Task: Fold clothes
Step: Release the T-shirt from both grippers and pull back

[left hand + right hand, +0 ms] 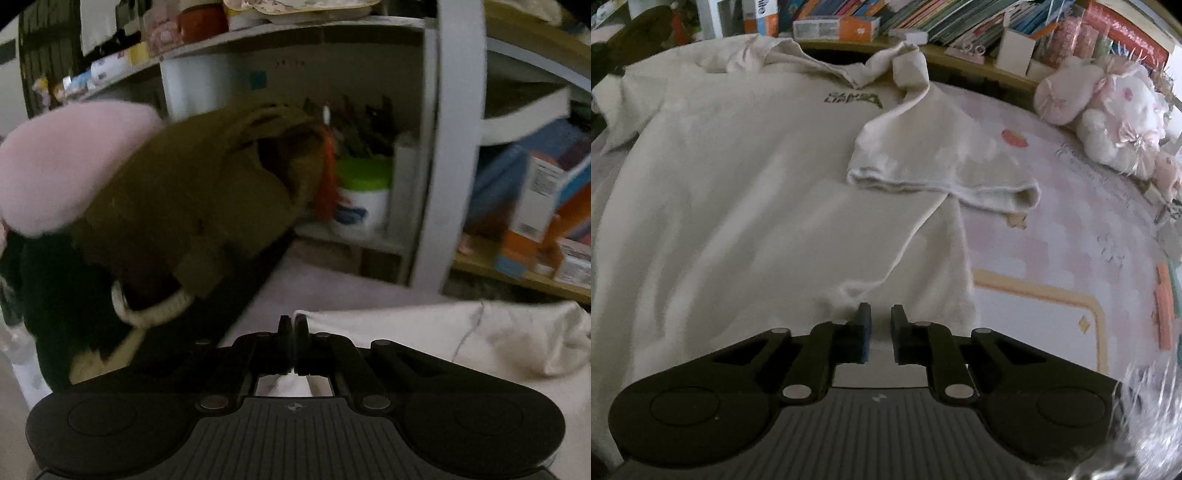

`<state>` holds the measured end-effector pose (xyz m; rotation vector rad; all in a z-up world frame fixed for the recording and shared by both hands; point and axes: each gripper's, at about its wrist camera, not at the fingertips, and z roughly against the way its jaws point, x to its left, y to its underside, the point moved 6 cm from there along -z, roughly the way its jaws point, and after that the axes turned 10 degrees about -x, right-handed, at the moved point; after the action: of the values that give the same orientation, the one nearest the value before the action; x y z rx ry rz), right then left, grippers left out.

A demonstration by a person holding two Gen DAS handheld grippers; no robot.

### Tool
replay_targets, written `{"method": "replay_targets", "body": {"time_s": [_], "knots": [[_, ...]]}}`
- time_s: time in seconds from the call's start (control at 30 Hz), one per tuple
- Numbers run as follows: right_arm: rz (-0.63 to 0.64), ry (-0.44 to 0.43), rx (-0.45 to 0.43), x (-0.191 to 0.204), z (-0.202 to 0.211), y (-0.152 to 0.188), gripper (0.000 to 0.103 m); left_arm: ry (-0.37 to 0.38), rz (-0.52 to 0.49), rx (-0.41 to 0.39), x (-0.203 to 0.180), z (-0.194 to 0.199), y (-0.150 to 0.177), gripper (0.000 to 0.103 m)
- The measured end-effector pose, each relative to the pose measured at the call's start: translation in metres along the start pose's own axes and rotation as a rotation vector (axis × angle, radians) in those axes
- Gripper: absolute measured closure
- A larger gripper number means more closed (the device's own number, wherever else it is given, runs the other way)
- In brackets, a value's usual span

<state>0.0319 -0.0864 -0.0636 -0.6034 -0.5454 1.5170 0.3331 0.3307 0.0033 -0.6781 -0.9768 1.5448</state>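
The left gripper (293, 325) is showing its jaws pressed together with no gap between the tips; a bit of pale cloth is visible under the finger bases, but whether any of it is pinched between the pads I cannot tell. Just right of and beyond those fingers a cream shirt (480, 339) is lying bunched on the pink bed sheet (332, 280). Up and to the left of the fingers, well apart from them, an olive garment (177, 199) is sitting heaped over dark cloth, with a pink cushion (62, 166) behind it — and straight ahead a grey shelf (458, 147) is standing, a green-lidded tub (364, 192) on its lower board. The right gripper (880, 314) is holding its fingers to a narrow gap, the left pad (865, 332) blue-faced, and the shirt (738, 206) is lying between and under them; the pads do not look to be pressing on the cloth. A puckered fold of the hem is sitting just ahead of the left fingertip. Farther ahead the shirt is spreading flat, collar away from the fingers, its right sleeve (942, 173) folded inward across the chest. To the far right of the fingers a plush toy (1108, 110) is resting on the sheet (1071, 229) — books (923, 18) are lining the edge beyond the collar.
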Motion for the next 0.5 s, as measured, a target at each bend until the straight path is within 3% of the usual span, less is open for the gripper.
{"method": "replay_targets", "body": {"time_s": [0.13,0.27,0.37,0.4,0.5], "knots": [[0.018,0.009,0.015,0.016,0.004,0.004,0.096,-0.022,-0.025,-0.002,0.001,-0.023,-0.003,0.103],[0.001,-0.003,0.028,0.022,0.005,0.004,0.096,-0.075,0.015,0.006,0.010,-0.037,-0.003,0.103],[-0.004,0.024,0.013,0.017,0.007,0.001,0.087,-0.114,0.004,0.022,0.014,-0.038,-0.001,0.088],[0.007,0.046,0.000,0.014,0.009,-0.001,0.084,-0.101,-0.019,0.013,0.012,-0.030,0.001,0.078],[0.023,0.082,-0.020,0.001,0.015,-0.003,0.076,0.036,-0.064,-0.042,-0.002,0.010,0.015,0.040]]}}
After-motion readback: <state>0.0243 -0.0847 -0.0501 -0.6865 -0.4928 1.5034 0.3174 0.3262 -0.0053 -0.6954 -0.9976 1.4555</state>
